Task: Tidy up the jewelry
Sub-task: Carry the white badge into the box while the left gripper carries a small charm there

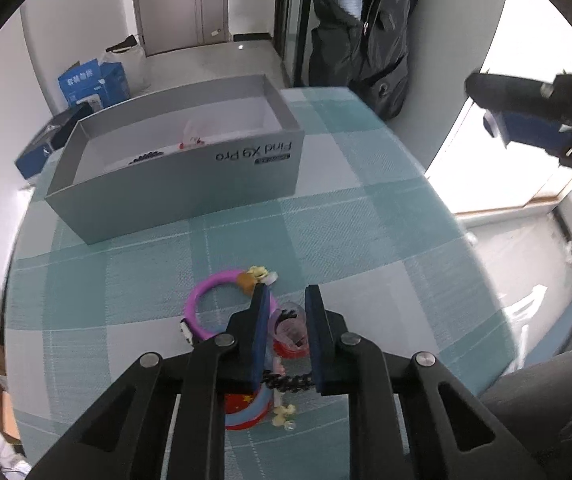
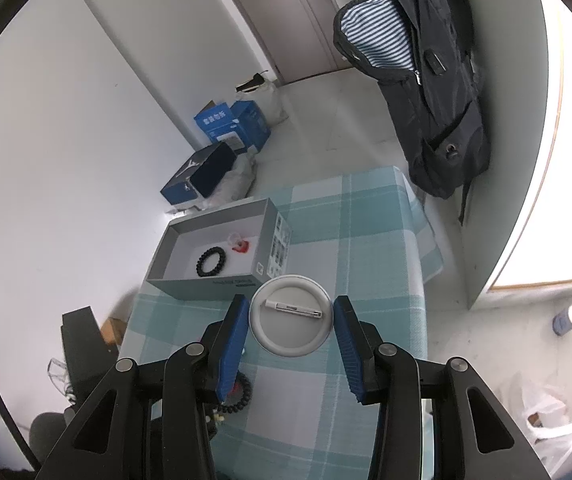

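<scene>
A grey open box (image 1: pixel 174 176) stands at the far side of the checked tablecloth; in the right wrist view the box (image 2: pixel 166 268) holds a black bead bracelet (image 2: pixel 210 261) and a red trinket (image 2: pixel 241 246). My left gripper (image 1: pixel 286 300) is open, low over a jewelry pile: a purple bangle (image 1: pixel 196 300) with a gold charm, a clear pink piece (image 1: pixel 291 330), a black bead strand (image 1: pixel 289 382), a red-blue band (image 1: pixel 246 408). My right gripper (image 2: pixel 289 312) is shut on a round white pin badge (image 2: pixel 290 316), held high above the table.
Blue cartons (image 2: pixel 230 124) and a dark shoebox (image 2: pixel 202 176) lie on the floor beyond the table. A dark jacket (image 2: pixel 425 80) hangs at the wall. Another black bead bracelet (image 2: pixel 242 394) lies on the cloth under my right gripper. The table's right edge (image 2: pixel 421 280) drops off.
</scene>
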The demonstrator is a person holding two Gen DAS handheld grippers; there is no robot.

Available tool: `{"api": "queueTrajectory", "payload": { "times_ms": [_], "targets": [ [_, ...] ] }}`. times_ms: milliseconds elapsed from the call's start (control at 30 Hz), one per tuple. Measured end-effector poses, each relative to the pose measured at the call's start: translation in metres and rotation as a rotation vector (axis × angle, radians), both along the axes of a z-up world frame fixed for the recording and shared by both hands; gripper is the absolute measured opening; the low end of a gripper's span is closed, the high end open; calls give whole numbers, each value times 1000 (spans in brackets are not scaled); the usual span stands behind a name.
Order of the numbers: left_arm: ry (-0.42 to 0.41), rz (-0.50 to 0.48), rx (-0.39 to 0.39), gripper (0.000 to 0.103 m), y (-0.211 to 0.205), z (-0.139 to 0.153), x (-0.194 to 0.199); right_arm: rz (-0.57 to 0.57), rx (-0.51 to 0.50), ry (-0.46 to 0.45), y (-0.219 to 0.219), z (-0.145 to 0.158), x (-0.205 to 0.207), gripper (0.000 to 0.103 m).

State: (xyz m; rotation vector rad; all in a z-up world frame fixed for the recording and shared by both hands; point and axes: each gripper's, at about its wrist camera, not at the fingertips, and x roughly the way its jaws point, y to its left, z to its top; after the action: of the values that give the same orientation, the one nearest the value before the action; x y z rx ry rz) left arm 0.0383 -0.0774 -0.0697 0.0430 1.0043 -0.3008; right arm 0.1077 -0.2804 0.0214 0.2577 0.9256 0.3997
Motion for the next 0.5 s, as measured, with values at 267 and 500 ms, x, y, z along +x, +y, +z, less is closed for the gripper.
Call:
{"api": "queueTrajectory", "payload": {
  "times_ms": [267,500],
  "targets": [
    [-36,3,-154,13,11,21,-4,8,4,11,4,-1,1,42],
    [-23,92,-305,13,40,31,4,9,12,24,8,-3,3,42]
  ]
}}
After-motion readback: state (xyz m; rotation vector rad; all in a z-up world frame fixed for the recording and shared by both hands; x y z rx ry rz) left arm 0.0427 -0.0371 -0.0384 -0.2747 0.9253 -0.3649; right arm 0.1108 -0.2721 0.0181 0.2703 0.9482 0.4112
